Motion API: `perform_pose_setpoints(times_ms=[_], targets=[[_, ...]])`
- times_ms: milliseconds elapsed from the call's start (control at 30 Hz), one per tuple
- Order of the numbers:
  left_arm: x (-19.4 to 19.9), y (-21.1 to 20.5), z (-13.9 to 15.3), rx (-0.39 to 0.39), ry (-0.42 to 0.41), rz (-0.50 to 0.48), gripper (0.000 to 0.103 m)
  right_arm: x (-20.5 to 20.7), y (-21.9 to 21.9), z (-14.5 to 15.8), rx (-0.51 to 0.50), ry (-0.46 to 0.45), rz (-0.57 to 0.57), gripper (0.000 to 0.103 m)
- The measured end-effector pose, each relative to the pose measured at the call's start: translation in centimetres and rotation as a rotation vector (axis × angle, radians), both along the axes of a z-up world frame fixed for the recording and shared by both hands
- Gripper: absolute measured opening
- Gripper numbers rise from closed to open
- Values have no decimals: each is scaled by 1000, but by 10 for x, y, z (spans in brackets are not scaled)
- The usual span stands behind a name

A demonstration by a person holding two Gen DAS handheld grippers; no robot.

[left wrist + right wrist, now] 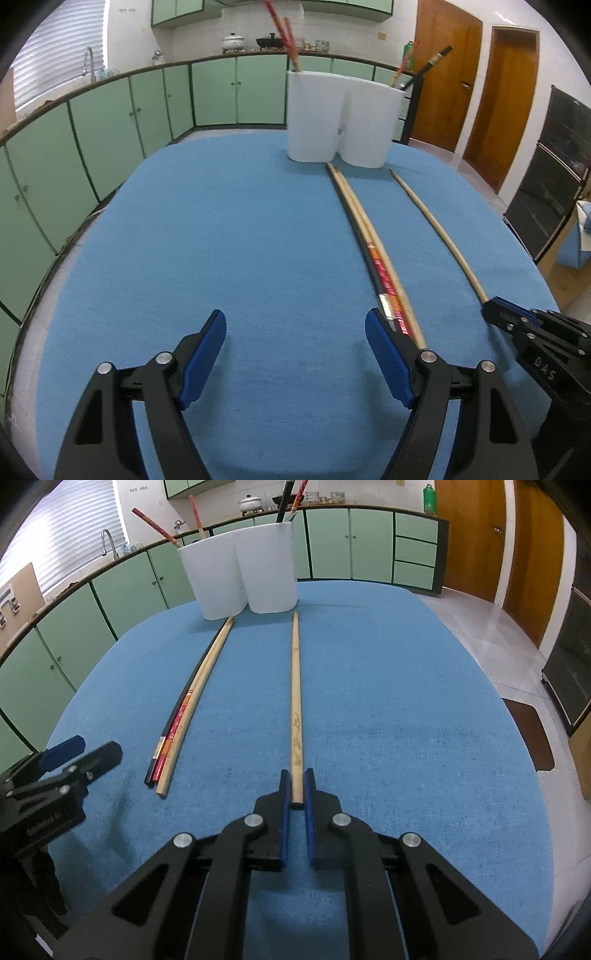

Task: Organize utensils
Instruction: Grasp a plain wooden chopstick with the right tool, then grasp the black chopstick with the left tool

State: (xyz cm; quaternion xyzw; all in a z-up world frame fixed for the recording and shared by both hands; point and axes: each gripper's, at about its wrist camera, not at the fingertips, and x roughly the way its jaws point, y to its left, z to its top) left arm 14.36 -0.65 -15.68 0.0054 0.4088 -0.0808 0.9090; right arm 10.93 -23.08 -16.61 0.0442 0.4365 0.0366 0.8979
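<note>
A white two-part holder (pixel 341 118) (pixel 243 572) stands at the far side of the blue table, with several chopsticks upright in it. A plain wooden chopstick (pixel 295 701) (pixel 436 229) lies pointing at the holder; my right gripper (pixel 296 779) (pixel 491 314) is shut on its near end. To its left lie three chopsticks side by side (pixel 184 716) (pixel 373 251): a black one, a red patterned one and a wooden one. My left gripper (pixel 295 343) (pixel 79 751) is open and empty just left of their near ends.
The blue cloth (pixel 221 240) covers the table. Green cabinets (pixel 110 118) run along the far wall under a counter with pots. Wooden doors (pixel 509 103) stand at the right. A chair seat (pixel 532 723) sits past the table's right edge.
</note>
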Motion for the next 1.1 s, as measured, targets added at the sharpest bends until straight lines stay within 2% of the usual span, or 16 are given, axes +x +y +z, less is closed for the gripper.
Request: perform_pose_setpoints(times_ms=[333,500,767,867,933,1000,1033,1100], targets=[[0,-26,-4,28,23,-41,76,-3,-1,0,10,-2,1,6],[2,-30,-9,43,51,-17,78,-2,-1,0,9,-2,1,6],[1,-26,-8,53,51,39,78,-3,-1,0,5,-3,1,6],[3,-32,-9,90,59,42,74,-3,0,0,0,-2,1,7],[1,-35,-8,84,53,30,63,-2,0,0,3,-1,2,7],[-1,-38,-7,83,45,18,49,-1,-1,0,11,2,2,7],[-1,-39,-6,79,42,12,45,-1,-2,0,15,3,2,7],[-3,-42,-6,76,37,5,29,-1,-2,-1,18,3,2,7]])
